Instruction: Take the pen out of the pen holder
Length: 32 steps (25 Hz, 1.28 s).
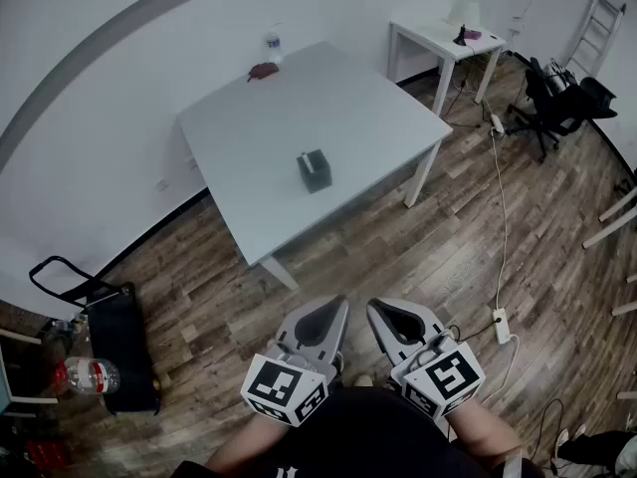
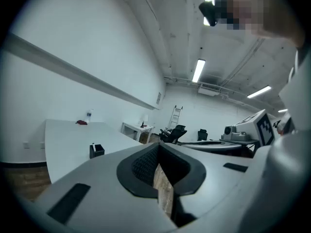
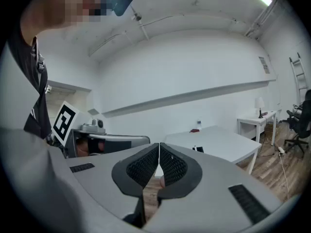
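A small black pen holder (image 1: pixel 315 170) stands on the white table (image 1: pixel 249 108), with a white pen tip showing at its top. It also shows far off as the pen holder (image 2: pixel 96 150) and the pen holder (image 3: pixel 198 149). My left gripper (image 1: pixel 325 319) and right gripper (image 1: pixel 387 319) are held close to the person's body over the floor, well short of the table. Both have their jaws together with nothing between them. In the gripper views, the left gripper (image 2: pixel 158 163) and right gripper (image 3: pixel 159 159) show pads meeting.
A water bottle (image 1: pixel 273 46) and a dark red object (image 1: pixel 263 70) lie at the table's far edge. A small white side table (image 1: pixel 443 40), an office chair (image 1: pixel 557 103), a ladder (image 1: pixel 597 28), a floor cable with power strip (image 1: pixel 501 325) and a black cart (image 1: pixel 114 342) surround.
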Each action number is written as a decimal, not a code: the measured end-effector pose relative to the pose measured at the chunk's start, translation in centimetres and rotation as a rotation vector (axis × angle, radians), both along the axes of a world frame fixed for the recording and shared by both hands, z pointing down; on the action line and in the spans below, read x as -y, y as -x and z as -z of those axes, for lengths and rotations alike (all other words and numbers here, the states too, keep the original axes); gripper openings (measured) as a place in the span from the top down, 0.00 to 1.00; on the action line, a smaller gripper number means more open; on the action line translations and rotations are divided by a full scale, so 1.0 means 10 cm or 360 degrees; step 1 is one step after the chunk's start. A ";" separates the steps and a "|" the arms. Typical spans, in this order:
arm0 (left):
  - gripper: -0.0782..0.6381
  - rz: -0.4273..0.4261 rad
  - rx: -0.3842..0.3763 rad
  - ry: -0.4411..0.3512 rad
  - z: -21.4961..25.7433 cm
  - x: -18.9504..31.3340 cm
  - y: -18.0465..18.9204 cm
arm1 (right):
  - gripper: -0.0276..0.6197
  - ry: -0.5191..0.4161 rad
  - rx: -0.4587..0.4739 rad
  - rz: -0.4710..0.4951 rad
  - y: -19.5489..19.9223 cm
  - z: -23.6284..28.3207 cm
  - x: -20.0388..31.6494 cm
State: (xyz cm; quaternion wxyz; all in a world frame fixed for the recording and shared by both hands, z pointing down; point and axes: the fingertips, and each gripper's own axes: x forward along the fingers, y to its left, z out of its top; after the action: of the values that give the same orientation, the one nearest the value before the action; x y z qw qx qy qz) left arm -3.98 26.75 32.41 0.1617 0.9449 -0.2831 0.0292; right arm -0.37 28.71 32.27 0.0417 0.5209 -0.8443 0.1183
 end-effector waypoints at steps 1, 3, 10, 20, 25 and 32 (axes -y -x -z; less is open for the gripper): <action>0.88 0.0001 0.0003 0.0000 -0.02 0.09 0.01 | 0.94 0.0006 -0.0003 0.0004 0.02 -0.03 0.08; 0.88 -0.0001 0.0013 -0.0007 -0.06 0.30 0.03 | 0.94 0.0014 -0.0008 0.0006 0.06 -0.06 0.28; 0.88 -0.0029 0.0046 -0.0039 -0.07 1.05 0.11 | 0.94 0.0019 -0.0024 -0.0016 0.20 -0.05 1.03; 0.88 -0.0013 0.0050 0.0003 -0.18 1.70 0.19 | 0.94 0.0047 -0.0050 -0.0022 0.28 -0.05 1.65; 0.88 0.0030 0.0087 0.0046 -0.30 2.00 0.14 | 0.94 0.0058 -0.0028 0.0003 0.23 -0.05 1.92; 0.88 0.0198 0.0204 0.0153 -0.73 2.58 -0.06 | 0.94 0.0084 0.0011 0.0122 0.04 -0.11 2.41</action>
State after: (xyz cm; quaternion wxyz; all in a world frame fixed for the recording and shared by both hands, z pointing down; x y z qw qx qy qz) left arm -3.40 0.92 39.67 0.1898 0.9129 -0.3492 0.0931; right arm -0.78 4.62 33.37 0.0571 0.4865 -0.8604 0.1405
